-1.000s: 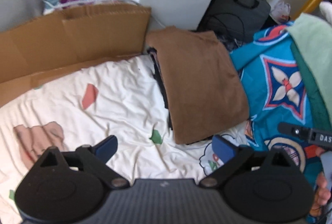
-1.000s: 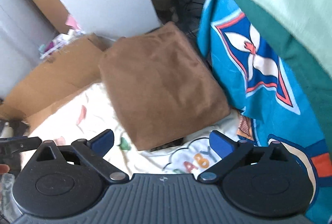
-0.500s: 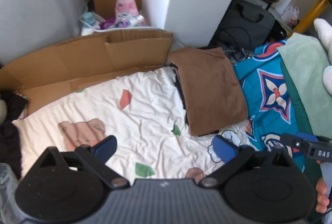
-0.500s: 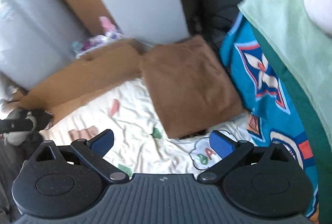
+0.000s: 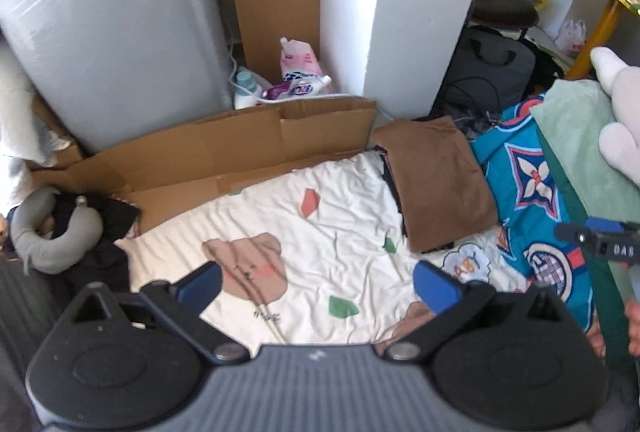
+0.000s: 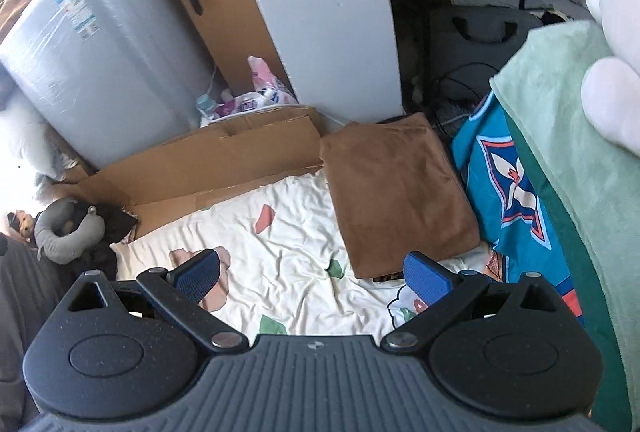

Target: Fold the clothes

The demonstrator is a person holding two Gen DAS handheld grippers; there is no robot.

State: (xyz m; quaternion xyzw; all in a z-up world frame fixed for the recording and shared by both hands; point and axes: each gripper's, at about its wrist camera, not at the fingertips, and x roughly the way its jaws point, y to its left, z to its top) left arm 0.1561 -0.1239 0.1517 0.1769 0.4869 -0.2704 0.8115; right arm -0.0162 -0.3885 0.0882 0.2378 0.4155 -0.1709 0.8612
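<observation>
Left gripper [image 5: 316, 282] is held above the sheet [image 5: 328, 232] with jaws spread wide, nothing between the blue pads [image 5: 200, 282]. Right gripper [image 6: 312, 276] is held the same way: jaws wide apart, nothing gripped, pads [image 6: 424, 278] clear of the fabric.

Brown folded garment [image 5: 436, 184] is laid flat at the far right corner of the white cartoon-print sheet, on top of a darker folded item whose edge is seen just under it. In the right wrist view the same brown garment [image 6: 396, 188] is seen just beyond the right pad, not touched by it.

Blue patterned cloth [image 5: 532, 192] is spread directly to the right of the brown garment, edges touching. A pale green cloth [image 6: 568, 112] is draped over it further right, with a darker green layer under it. A white plush shape [image 5: 618, 120] is seen resting on the pale green cloth.

Flattened cardboard [image 5: 224, 148] is laid along the far edge of the sheet. A grey neck pillow [image 5: 60, 232] is seen left of the sheet, on dark cloth. A wrapped grey appliance [image 5: 112, 32] stands behind the cardboard.
</observation>
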